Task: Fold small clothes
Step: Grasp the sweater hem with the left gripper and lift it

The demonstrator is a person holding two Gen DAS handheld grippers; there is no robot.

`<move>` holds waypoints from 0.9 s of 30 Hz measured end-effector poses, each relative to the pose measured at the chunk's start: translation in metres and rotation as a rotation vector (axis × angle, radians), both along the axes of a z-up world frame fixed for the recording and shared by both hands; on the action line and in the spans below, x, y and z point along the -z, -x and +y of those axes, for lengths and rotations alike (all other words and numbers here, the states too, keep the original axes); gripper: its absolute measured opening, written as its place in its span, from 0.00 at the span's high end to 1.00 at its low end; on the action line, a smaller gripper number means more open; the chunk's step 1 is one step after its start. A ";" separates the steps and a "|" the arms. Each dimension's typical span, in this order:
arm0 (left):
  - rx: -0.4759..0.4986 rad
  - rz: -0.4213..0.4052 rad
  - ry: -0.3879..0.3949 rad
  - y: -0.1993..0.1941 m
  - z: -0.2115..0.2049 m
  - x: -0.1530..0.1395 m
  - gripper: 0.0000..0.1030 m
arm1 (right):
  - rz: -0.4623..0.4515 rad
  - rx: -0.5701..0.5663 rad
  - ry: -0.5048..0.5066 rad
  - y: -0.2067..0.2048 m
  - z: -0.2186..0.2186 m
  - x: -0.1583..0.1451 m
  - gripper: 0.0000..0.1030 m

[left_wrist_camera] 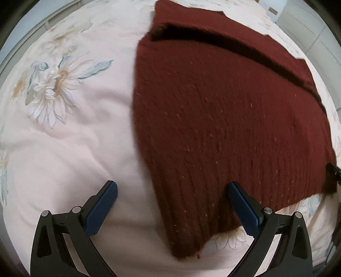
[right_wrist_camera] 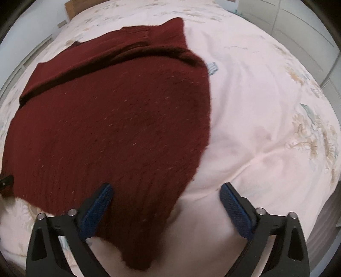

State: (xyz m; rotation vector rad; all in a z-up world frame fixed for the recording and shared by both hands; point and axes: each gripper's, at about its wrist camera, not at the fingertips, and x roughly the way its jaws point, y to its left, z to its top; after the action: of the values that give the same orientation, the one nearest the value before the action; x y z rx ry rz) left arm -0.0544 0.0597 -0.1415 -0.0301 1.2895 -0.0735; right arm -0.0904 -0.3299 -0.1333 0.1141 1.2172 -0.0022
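Note:
A dark red knitted sweater (left_wrist_camera: 213, 110) lies spread flat on the bed, with a fold running across its far part. My left gripper (left_wrist_camera: 171, 188) hangs open just above the sweater's near left corner, which reaches in between the blue pads (left_wrist_camera: 102, 208) without touching them. In the right wrist view the same sweater (right_wrist_camera: 110, 119) fills the left half. My right gripper (right_wrist_camera: 166, 188) stands open over its near right corner, the left pad (right_wrist_camera: 96, 208) above the knit and the right one over bare sheet. Each gripper shows as a black tip at the other view's edge.
The pale pink bed cover (left_wrist_camera: 64, 149) with printed flowers (left_wrist_camera: 53, 85) runs wide on both sides (right_wrist_camera: 266, 127). A wooden headboard (right_wrist_camera: 70, 6) stands at the far end. White cupboard doors (right_wrist_camera: 287, 27) lie beyond the bed's right side.

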 end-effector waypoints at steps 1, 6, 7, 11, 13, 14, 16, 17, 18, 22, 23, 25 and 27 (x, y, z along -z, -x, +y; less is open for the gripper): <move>0.016 -0.001 -0.009 0.001 -0.004 0.001 0.01 | 0.002 -0.007 -0.011 0.001 0.001 0.000 0.13; 0.052 0.002 0.001 0.001 -0.016 0.001 0.08 | 0.027 -0.023 -0.085 0.003 0.004 0.001 0.46; 0.061 0.000 0.007 0.001 -0.017 0.001 0.14 | 0.028 -0.024 -0.094 0.003 0.004 0.000 0.49; 0.093 -0.008 0.047 0.004 -0.024 -0.003 0.42 | 0.044 -0.036 -0.138 0.004 0.005 -0.002 0.77; 0.099 -0.007 0.069 0.003 -0.025 -0.004 0.60 | 0.055 -0.047 -0.163 0.003 0.005 -0.005 0.86; 0.099 -0.007 0.080 0.003 -0.026 -0.005 0.76 | 0.052 -0.056 -0.160 0.003 0.006 -0.008 0.87; 0.092 0.017 0.153 0.001 -0.024 -0.008 0.89 | 0.033 -0.071 -0.163 0.002 0.004 -0.018 0.88; 0.082 0.021 0.174 0.000 -0.023 -0.011 0.90 | 0.023 -0.070 -0.171 -0.002 0.002 -0.023 0.88; 0.082 0.018 0.180 -0.001 -0.023 -0.013 0.90 | 0.006 -0.067 -0.183 -0.002 -0.001 -0.030 0.88; 0.082 -0.012 0.217 -0.009 -0.024 -0.033 0.90 | -0.060 -0.053 -0.226 -0.007 -0.012 -0.056 0.88; 0.078 -0.022 0.238 -0.013 -0.023 -0.041 0.91 | -0.083 -0.050 -0.235 -0.011 -0.015 -0.065 0.88; 0.074 -0.048 0.263 -0.021 -0.021 -0.054 0.91 | -0.124 -0.046 -0.236 -0.016 -0.019 -0.080 0.88; 0.078 -0.082 0.282 -0.027 -0.019 -0.071 0.91 | -0.164 -0.038 -0.253 -0.024 -0.024 -0.093 0.89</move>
State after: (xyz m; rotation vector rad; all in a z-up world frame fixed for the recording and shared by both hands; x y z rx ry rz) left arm -0.0275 0.0405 -0.0707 -0.2161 1.1907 -0.3198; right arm -0.0666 -0.3541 -0.0401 0.3068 1.0516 0.1917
